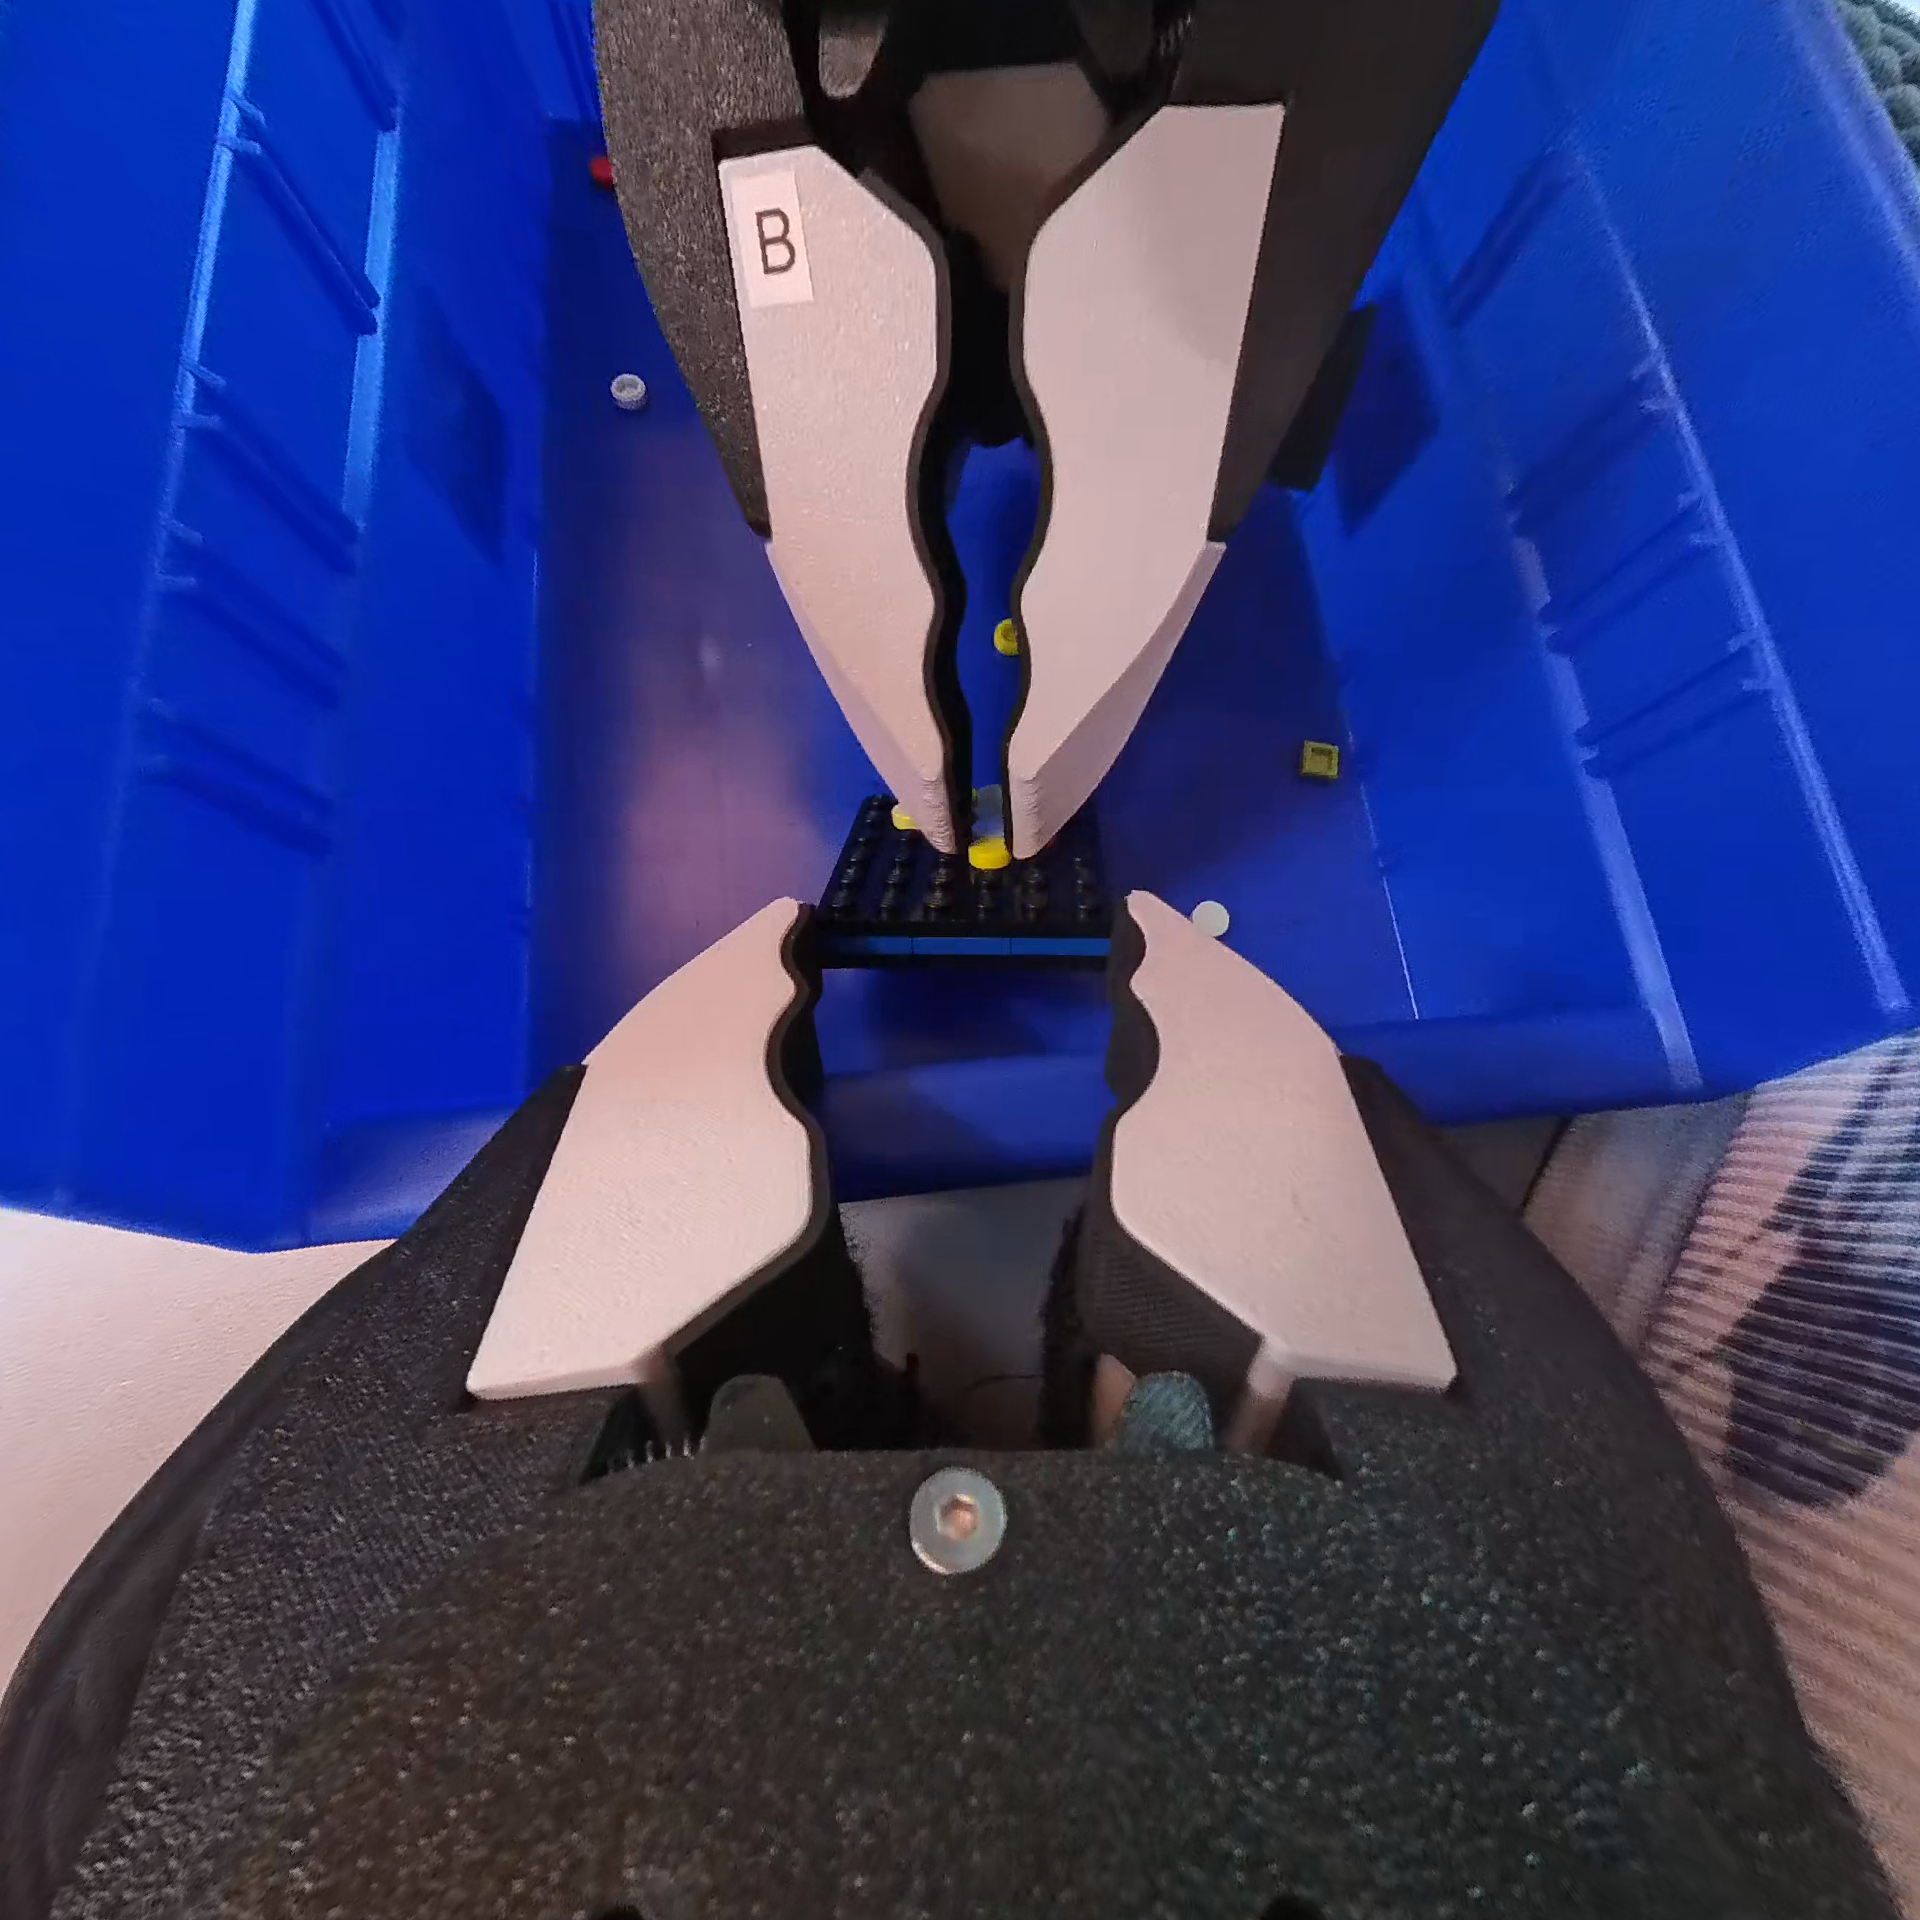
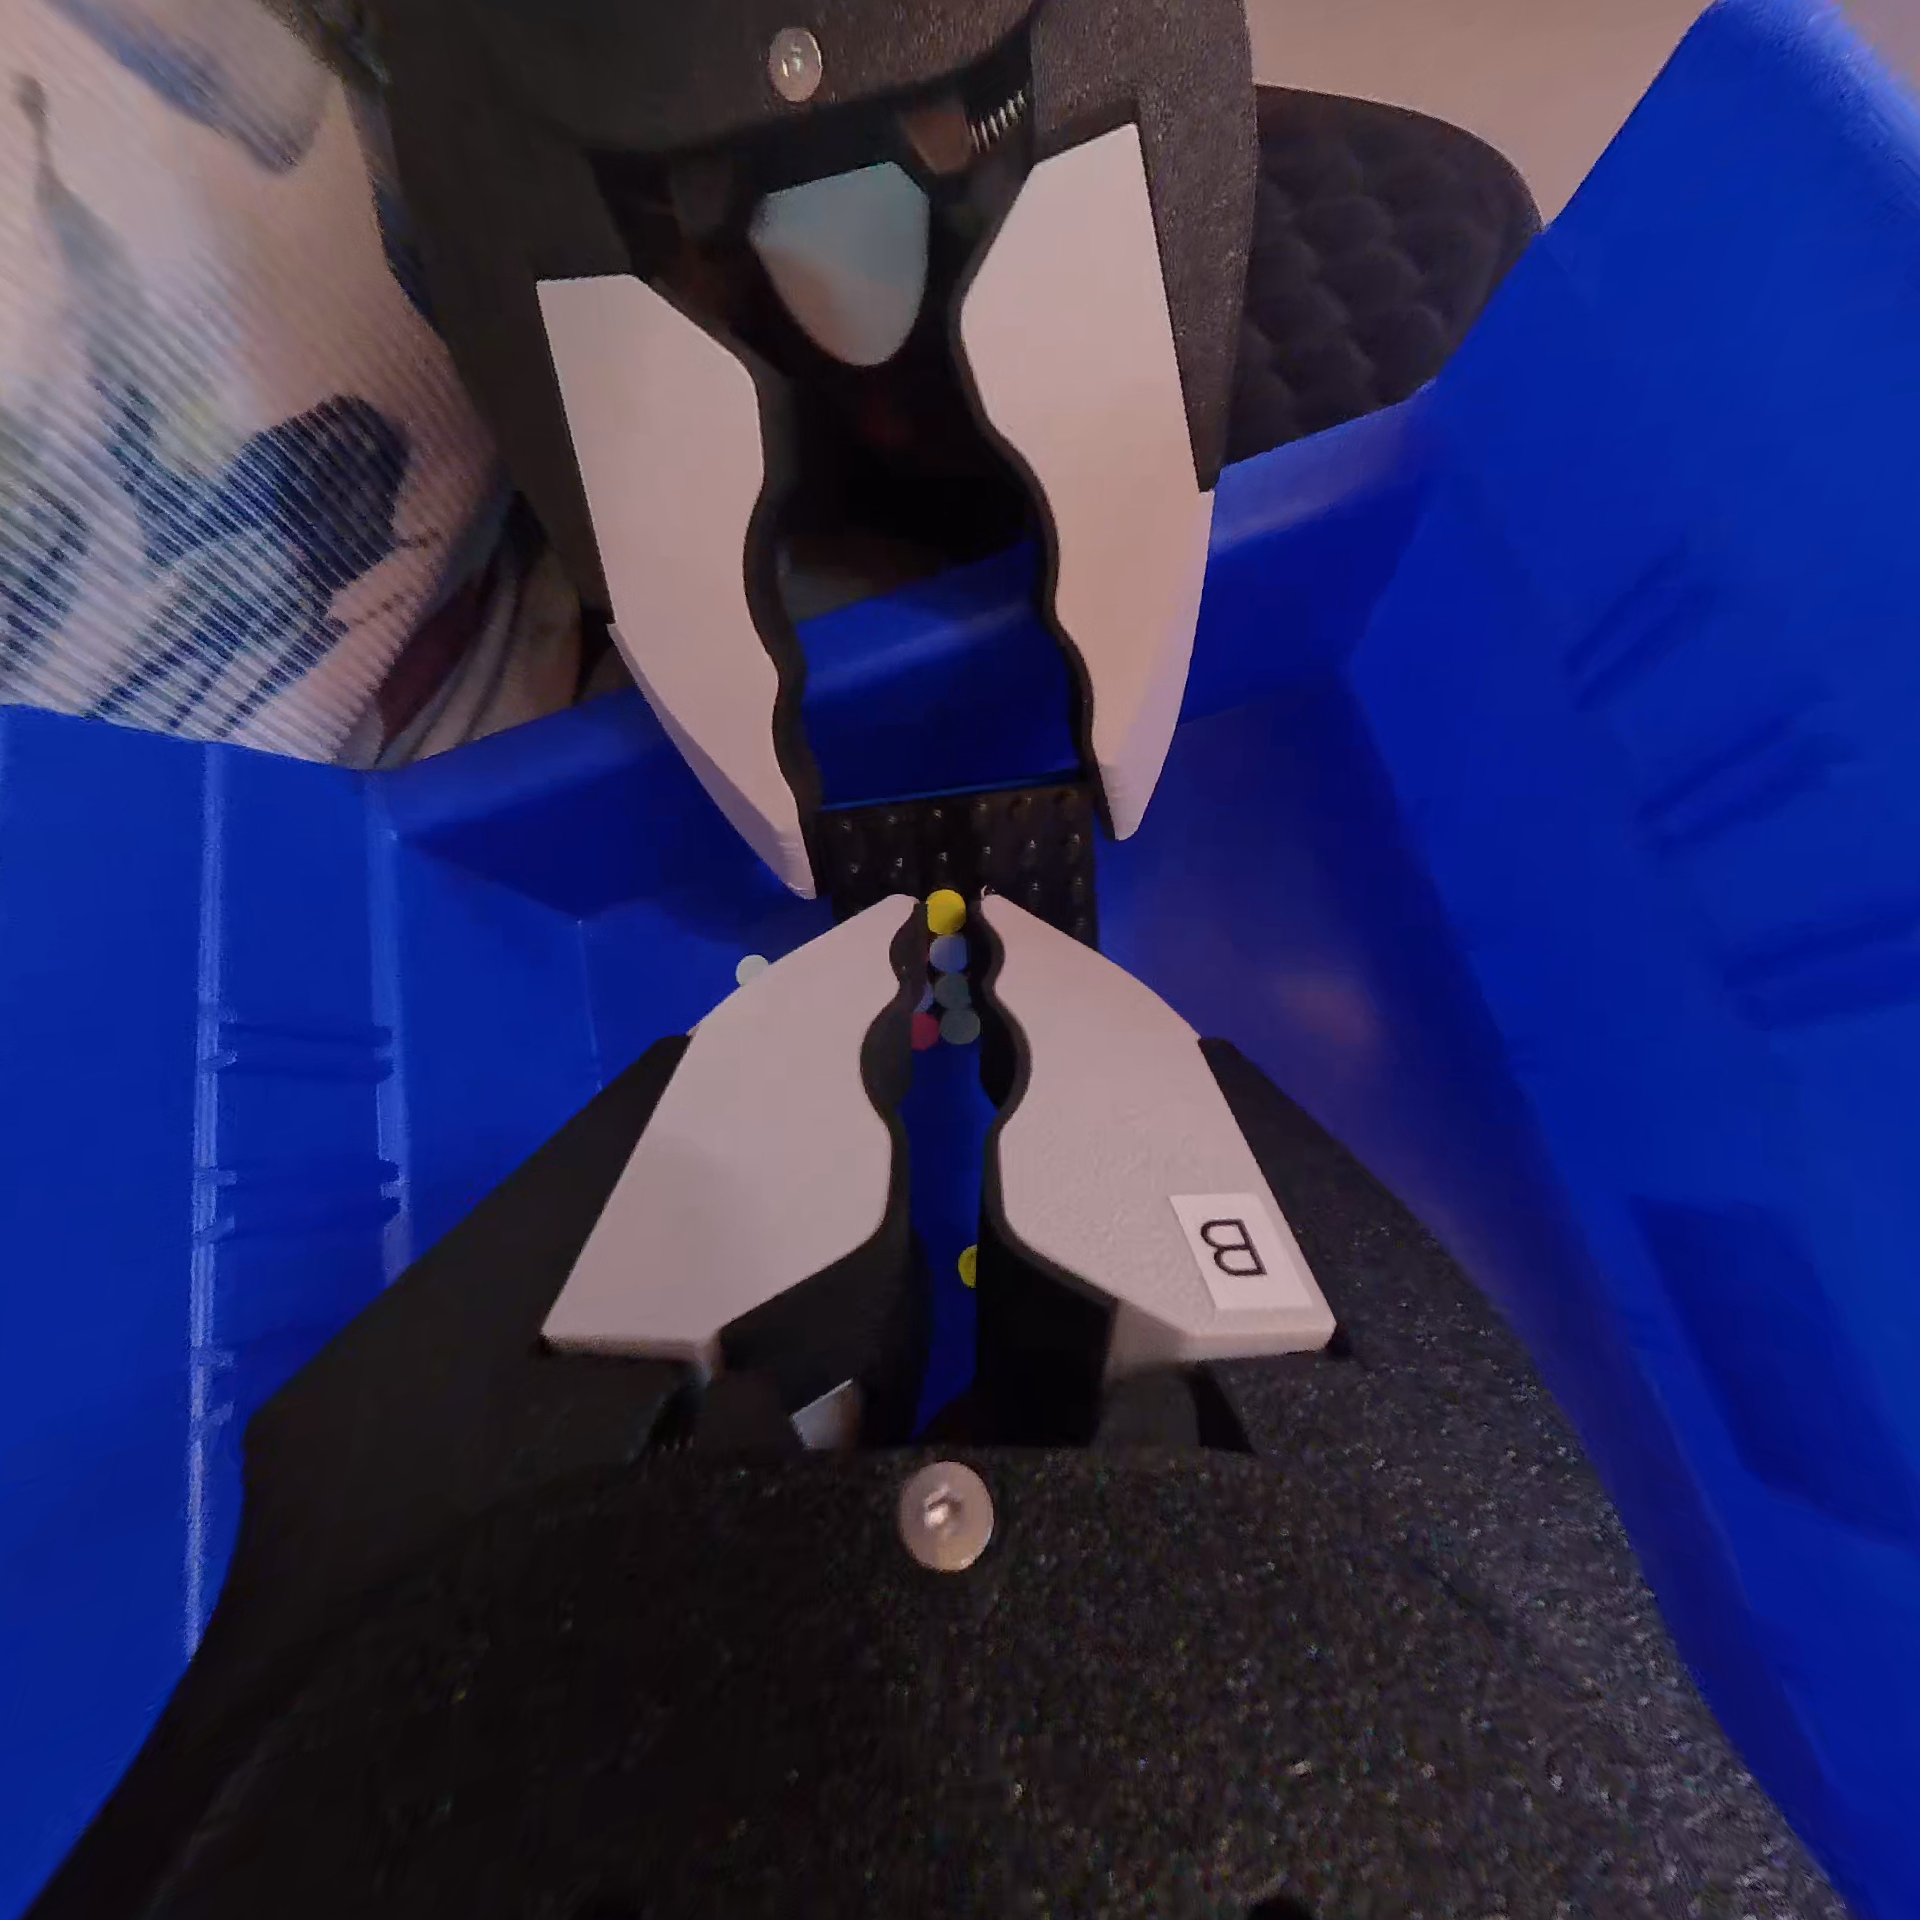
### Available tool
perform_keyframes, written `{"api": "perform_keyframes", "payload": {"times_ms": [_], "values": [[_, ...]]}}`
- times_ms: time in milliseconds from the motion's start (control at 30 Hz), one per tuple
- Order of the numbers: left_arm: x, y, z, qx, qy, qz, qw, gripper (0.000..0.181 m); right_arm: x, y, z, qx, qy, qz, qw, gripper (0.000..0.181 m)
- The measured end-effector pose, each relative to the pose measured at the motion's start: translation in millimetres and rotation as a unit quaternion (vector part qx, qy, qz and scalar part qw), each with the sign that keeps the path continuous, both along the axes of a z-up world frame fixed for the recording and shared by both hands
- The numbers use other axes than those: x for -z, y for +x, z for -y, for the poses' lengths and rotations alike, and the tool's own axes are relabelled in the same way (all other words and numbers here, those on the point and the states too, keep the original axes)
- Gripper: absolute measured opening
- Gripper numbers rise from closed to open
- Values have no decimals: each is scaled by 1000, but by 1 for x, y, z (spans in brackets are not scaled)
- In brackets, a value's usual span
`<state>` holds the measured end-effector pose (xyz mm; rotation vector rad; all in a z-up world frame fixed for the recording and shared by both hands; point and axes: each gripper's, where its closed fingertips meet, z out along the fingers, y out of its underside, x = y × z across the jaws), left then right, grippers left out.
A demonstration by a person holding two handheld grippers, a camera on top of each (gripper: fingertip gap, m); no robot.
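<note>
At 9 o'clock, the blue bin wall is filling the left wrist view, and a grey round stud is lying loose at 11 on the bin floor. At centre, your left gripper is clamping the black studded plate, one fingertip against each side edge. The plate is sitting on blue bricks on the bin floor. Your right gripper is coming in from 12, jaws nearly together and tips touching the plate top. It looks to be pinching a yellow round stud. At 3 o'clock, a white round stud is lying just beside the plate, with a yellow square tile farther out. Patterned fabric is showing at 4, outside the bin.
</note>
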<state>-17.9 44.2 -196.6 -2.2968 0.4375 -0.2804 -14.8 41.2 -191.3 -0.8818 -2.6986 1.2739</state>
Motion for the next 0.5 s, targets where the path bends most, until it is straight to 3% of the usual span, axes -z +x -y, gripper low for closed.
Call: {"api": "perform_keyframes", "payload": {"times_ms": [500], "values": [[3, 0, -1, -11, -4, -21, 1000, 53, -1, 2, 0, 86, -16, 94, 992, 14]]}}
